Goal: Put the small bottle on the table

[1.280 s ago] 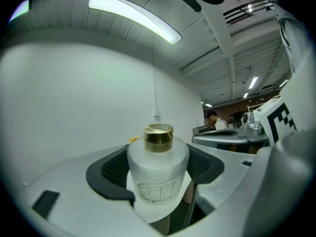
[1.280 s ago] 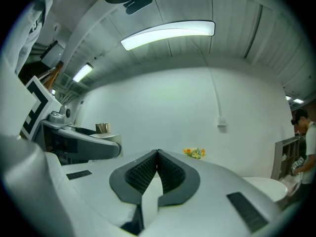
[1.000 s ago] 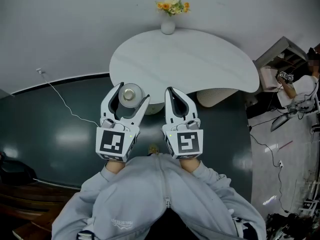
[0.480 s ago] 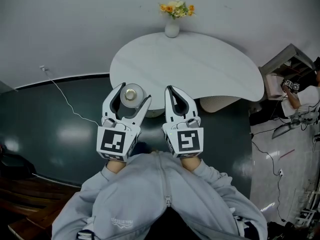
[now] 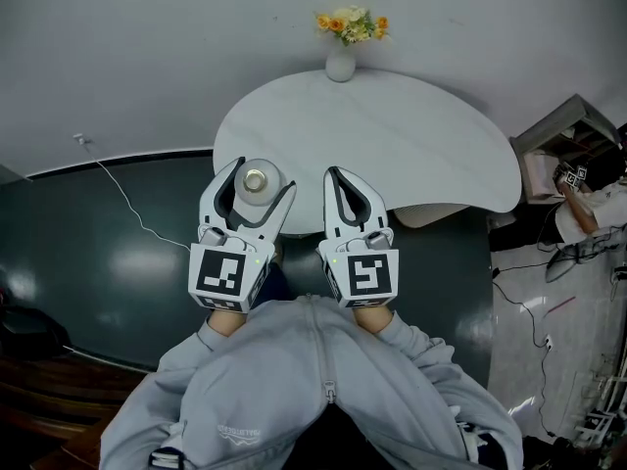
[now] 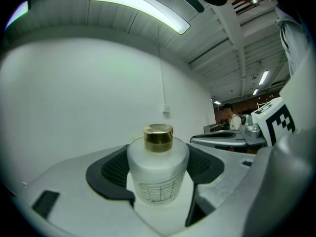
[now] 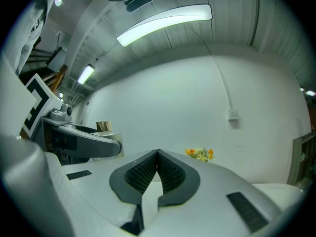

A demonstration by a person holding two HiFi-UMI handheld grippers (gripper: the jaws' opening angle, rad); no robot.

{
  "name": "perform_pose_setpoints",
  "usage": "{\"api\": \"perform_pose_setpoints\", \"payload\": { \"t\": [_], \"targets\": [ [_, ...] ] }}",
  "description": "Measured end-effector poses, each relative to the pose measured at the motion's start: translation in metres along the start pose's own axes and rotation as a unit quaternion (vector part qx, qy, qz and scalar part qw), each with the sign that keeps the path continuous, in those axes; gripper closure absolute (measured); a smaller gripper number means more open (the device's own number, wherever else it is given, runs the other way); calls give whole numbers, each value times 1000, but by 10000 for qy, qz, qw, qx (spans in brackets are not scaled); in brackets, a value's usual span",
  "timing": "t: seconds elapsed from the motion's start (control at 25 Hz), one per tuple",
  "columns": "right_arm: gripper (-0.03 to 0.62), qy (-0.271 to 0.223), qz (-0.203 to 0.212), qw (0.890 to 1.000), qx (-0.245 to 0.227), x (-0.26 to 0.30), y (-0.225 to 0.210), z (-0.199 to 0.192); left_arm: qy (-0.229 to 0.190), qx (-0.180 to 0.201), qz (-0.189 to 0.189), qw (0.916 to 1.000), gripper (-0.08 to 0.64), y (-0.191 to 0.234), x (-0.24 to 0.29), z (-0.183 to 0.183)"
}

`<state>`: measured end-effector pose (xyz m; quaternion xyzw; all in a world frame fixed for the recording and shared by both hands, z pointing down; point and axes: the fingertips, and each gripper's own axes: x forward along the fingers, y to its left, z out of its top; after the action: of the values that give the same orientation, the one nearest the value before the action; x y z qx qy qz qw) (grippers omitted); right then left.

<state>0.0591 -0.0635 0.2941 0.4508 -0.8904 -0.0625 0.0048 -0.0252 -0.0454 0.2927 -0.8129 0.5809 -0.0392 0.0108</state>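
Observation:
A small frosted white bottle (image 5: 257,182) with a gold cap (image 6: 158,136) sits upright between the jaws of my left gripper (image 5: 257,186), which is shut on it. The bottle (image 6: 158,174) fills the middle of the left gripper view, clamped by the black pads on both sides. It hangs over the near left edge of the white oval table (image 5: 392,135). My right gripper (image 5: 343,178) is beside it, shut with nothing in it; its pads (image 7: 158,174) meet at the tips. In the right gripper view the bottle's cap (image 7: 103,126) shows at the left.
A white vase of orange and yellow flowers (image 5: 343,42) stands at the table's far edge by the wall. The floor (image 5: 118,253) is dark. A white cable (image 5: 122,199) runs along it at the left. Shelving and a seated person (image 5: 588,199) are at the right.
Both grippers have drawn closer to the table; the bottle now sits over the table's near left edge. The jaws stand as before.

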Motion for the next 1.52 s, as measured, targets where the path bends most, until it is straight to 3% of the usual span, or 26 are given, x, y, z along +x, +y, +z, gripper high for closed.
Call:
{"api": "perform_pose_setpoints", "payload": {
  "t": [0.8,1.16,1.52],
  "targets": [
    [566,236,-656,9975,62,159,-71,-29,18,58,-705,9975,227,90,166,-4],
    [566,376,-1030,9940,29,202,-89,-49,-73,-93,-1097,9939,227,115,218,-19],
    [566,414,-960,9944,126,228,-99,-63,2,-37,-1176,9930,227,122,250,-35]
  ]
}}
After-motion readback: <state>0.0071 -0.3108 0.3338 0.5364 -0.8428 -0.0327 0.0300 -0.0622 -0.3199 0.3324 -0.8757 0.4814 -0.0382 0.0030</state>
